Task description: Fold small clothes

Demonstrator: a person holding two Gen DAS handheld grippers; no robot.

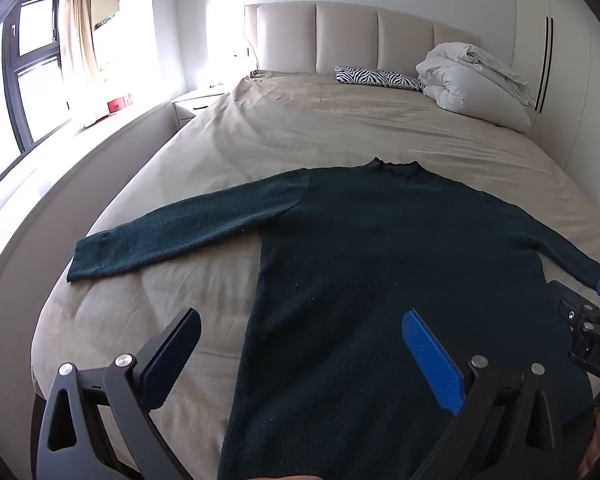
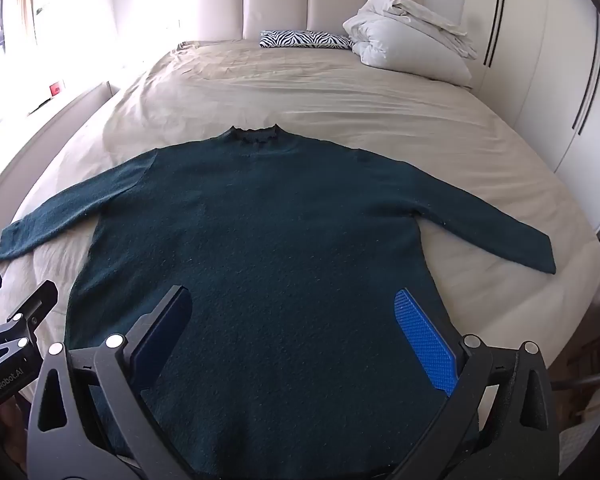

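1. Now we see a dark green sweater (image 2: 260, 240) lying flat on the bed (image 2: 340, 92), neck toward the headboard (image 2: 304, 0), both sleeves spread out to the sides.
2. We hold our left hand-held gripper (image 1: 300, 356) wide apart above the sweater's left edge, with nothing in it.
3. We hold our right hand-held gripper (image 2: 296, 336) wide apart over the sweater's lower part, also holding nothing.
4. Far back we see a zebra pillow (image 2: 304, 39) just beside a bundled white duvet (image 2: 412, 44).
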